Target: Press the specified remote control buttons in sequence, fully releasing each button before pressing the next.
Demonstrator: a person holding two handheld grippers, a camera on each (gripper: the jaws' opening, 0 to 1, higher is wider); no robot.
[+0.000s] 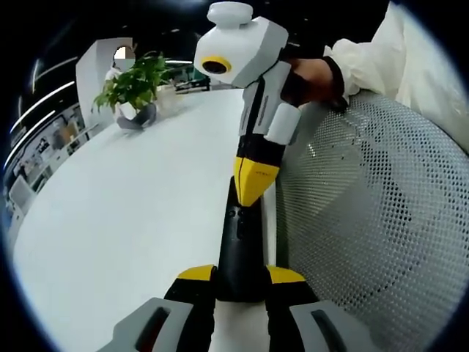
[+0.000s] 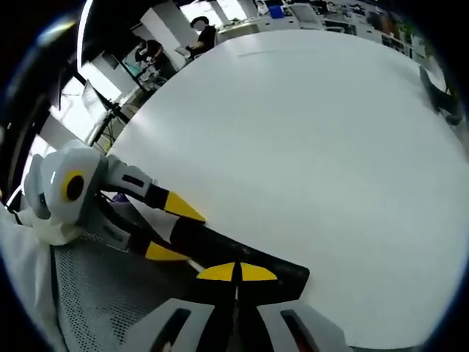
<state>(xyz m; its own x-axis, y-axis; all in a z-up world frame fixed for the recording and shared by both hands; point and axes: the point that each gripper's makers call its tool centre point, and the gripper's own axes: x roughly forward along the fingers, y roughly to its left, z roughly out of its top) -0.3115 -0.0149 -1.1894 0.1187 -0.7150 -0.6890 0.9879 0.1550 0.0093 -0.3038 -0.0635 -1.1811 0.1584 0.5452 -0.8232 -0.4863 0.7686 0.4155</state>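
A slim black remote [image 1: 238, 235] sticks out forward from my left gripper [image 1: 240, 275], whose yellow-tipped jaws are shut on its near end, at the white table's edge. My right gripper [image 1: 255, 182] comes down from above, jaws closed together, its yellow tip touching the remote's upper face near its far end. In the right gripper view the remote [image 2: 220, 246] lies across the bottom, under my shut right gripper [image 2: 236, 273]. The left gripper [image 2: 174, 229] clamps it from the left. The buttons under the tip are hidden.
The white table [image 1: 132, 220] stretches away to the left, with a potted plant [image 1: 135, 88] at its far side. A grey mesh chair back [image 1: 381, 220] stands close on the right. A white sleeve [image 1: 410, 59] holds the right gripper. A dark object [image 2: 440, 95] sits at the table's far edge.
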